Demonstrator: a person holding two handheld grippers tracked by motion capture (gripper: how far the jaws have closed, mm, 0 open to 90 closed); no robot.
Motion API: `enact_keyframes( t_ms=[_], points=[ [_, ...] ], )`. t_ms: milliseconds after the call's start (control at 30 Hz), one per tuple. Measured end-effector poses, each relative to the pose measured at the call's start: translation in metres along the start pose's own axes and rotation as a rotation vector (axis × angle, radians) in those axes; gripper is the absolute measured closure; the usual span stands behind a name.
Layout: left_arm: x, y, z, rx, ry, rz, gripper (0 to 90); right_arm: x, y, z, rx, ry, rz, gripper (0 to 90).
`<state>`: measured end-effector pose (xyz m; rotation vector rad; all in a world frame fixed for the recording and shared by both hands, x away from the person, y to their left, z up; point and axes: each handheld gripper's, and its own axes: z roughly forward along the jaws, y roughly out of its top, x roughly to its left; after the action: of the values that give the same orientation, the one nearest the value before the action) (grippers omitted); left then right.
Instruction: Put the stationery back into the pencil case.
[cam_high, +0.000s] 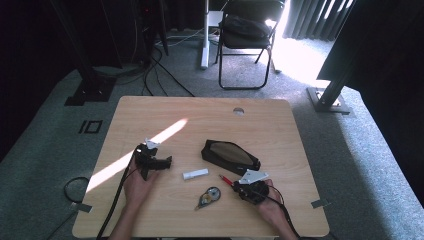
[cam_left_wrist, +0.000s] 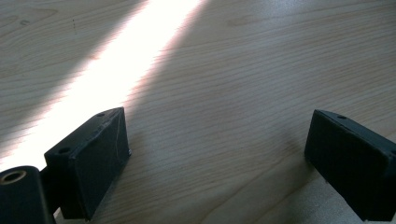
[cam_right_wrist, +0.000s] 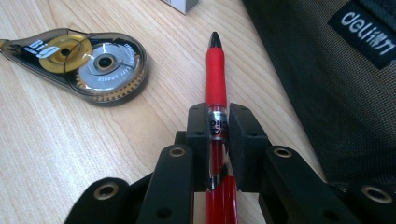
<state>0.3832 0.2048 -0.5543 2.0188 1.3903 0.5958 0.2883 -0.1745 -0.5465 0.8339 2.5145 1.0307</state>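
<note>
**Pen gripped, pouch waiting**

Jaws of the right gripper (cam_right_wrist: 218, 122) are clamped on a red pen (cam_right_wrist: 215, 79), its tip pointing ahead over the wooden table (cam_right_wrist: 56, 154), just beside a dark pencil pouch (cam_right_wrist: 327, 93). The left gripper (cam_left_wrist: 217, 158) stands wide open with nothing between its pads, hovering over bare wood. The pick-up looks done; stowing the pen in the pouch probably remains, and whether the pouch is open is hard to tell. A correction-tape dispenser (cam_right_wrist: 88, 63) lies near the pen. From the high view, a small white tube (cam_high: 195, 174) also shows between the grippers, and the pouch (cam_high: 231, 156) lies whole.
</note>
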Motion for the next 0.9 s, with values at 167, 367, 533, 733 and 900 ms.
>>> enact_keyframes(
  t_ms=[167, 367, 533, 733, 900],
  points=[
    [0.0, 0.0, 0.0, 0.0, 0.0, 0.0, 6.5, 0.001, 0.002, -0.003, -0.012, -0.003, -0.006, 79.5],
    [0.0, 0.0, 0.0, 0.0, 0.0, 0.0, 6.6, 0.003, 0.004, -0.007, -0.026, -0.003, -0.013, 79.5],
    [0.0, 0.0, 0.0, 0.0, 0.0, 0.0, 6.5, 0.003, 0.005, -0.009, -0.035, -0.004, -0.013, 79.6],
    [0.0, 0.0, 0.0, 0.0, 0.0, 0.0, 6.5, 0.002, 0.007, -0.014, -0.05, -0.007, -0.014, 79.5],
    [0.0, 0.0, 0.0, 0.0, 0.0, 0.0, 6.5, 0.002, 0.008, -0.017, -0.057, -0.009, -0.019, 79.5]
  ],
)
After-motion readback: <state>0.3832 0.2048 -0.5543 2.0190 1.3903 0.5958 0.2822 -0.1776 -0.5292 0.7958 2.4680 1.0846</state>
